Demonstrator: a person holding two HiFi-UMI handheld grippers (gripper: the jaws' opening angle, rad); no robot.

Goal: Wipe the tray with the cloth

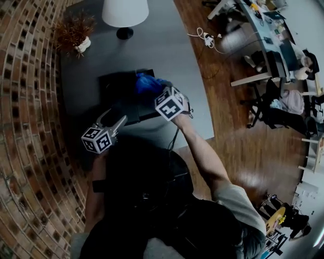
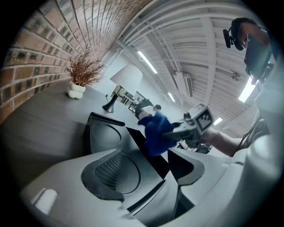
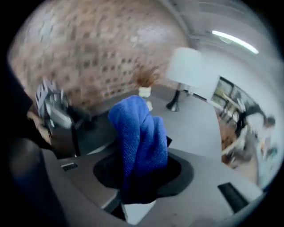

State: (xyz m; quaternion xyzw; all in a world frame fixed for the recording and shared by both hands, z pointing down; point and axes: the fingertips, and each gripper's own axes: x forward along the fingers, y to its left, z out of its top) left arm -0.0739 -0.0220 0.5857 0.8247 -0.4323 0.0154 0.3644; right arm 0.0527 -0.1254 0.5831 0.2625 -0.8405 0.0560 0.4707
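A dark tray (image 1: pixel 119 88) with a round recess (image 2: pixel 105 133) lies on the grey table. My right gripper (image 1: pixel 157 92) hangs over the tray's right part, shut on a bunched blue cloth (image 1: pixel 147 83). In the right gripper view the cloth (image 3: pixel 140 137) stands up from between the jaws of the right gripper (image 3: pixel 140 186). My left gripper (image 1: pixel 115 120) is at the tray's near left edge. In the left gripper view the tray's dark rim runs in between the jaws of the left gripper (image 2: pixel 171 177), which are closed on it, with the cloth (image 2: pixel 155 131) beyond.
A white-shaded lamp (image 1: pixel 125 12) and a dried plant in a white pot (image 1: pixel 76 33) stand at the table's far end. A brick wall (image 1: pixel 25 101) runs along the left. The table's right edge (image 1: pixel 205 101) drops to wooden floor with cables and desks.
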